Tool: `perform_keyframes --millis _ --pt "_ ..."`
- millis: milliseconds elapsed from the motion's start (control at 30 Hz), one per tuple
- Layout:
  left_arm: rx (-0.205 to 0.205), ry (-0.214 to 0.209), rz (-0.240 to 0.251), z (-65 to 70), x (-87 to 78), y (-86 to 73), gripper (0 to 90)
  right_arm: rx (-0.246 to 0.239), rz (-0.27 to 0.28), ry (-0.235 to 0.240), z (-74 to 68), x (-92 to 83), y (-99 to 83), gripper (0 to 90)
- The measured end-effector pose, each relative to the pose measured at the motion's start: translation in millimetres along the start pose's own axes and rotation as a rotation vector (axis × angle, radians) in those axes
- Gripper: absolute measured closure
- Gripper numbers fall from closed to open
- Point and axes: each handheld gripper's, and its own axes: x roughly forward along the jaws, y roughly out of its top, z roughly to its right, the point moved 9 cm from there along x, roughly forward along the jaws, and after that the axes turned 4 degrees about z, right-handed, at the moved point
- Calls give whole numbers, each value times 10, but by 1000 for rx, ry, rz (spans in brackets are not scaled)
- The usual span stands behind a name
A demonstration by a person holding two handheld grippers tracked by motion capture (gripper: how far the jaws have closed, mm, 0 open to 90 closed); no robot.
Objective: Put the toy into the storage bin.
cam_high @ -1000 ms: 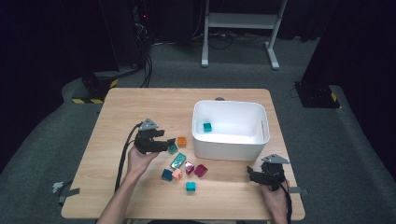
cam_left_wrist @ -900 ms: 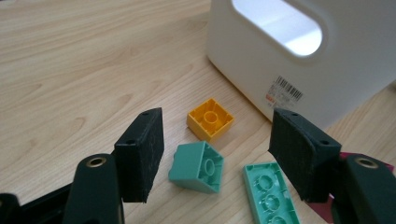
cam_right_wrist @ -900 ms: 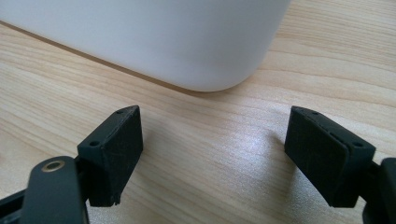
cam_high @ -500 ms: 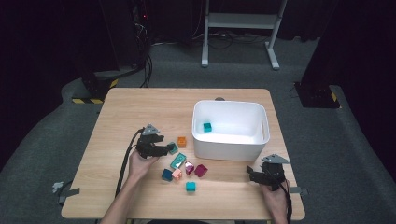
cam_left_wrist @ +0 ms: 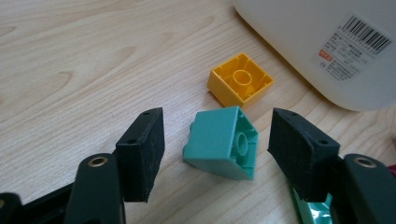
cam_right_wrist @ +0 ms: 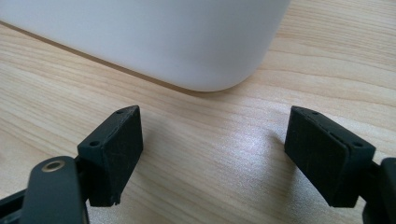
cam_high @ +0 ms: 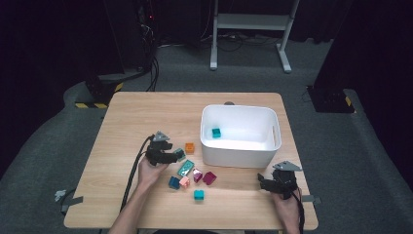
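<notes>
Now, teal block [cam_left_wrist: 222, 142] between spread jaws

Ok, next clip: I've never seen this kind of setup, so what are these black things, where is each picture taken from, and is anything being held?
A person sits at a wooden table with a two-jaw tool in each hand. The high view looks down from above; the other two pictures come from cameras riding on each tool.

The left hand-held gripper has its jaws open on either side of a teal block lying on its side, with gaps both sides, so nothing is gripped. A yellow block lies just beyond it.

The right hand-held gripper is open over bare wood near the white bin, which has one teal block inside. More small blocks lie loose in front of the bin.
</notes>
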Motion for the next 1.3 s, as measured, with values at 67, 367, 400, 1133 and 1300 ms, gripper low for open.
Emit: perform_keyframes --millis 67,367,400,1133,1300 --pt "-2 2 -8 -3 29 -21 364 0 0 0 0 0 0 191" --pt "8 10 -40 -8 102 -87 390 0 0 0 0 0 0 192" --pt "4 7 -38 -6 107 -91 395 0 0 0 0 0 0 192" --pt "-7 20 -3 -46 66 -136 549 0 -1 -1 0 -1 -1 192" --pt "-11 18 13 -49 23 -103 565 1 -1 -1 -1 -1 -1 191"
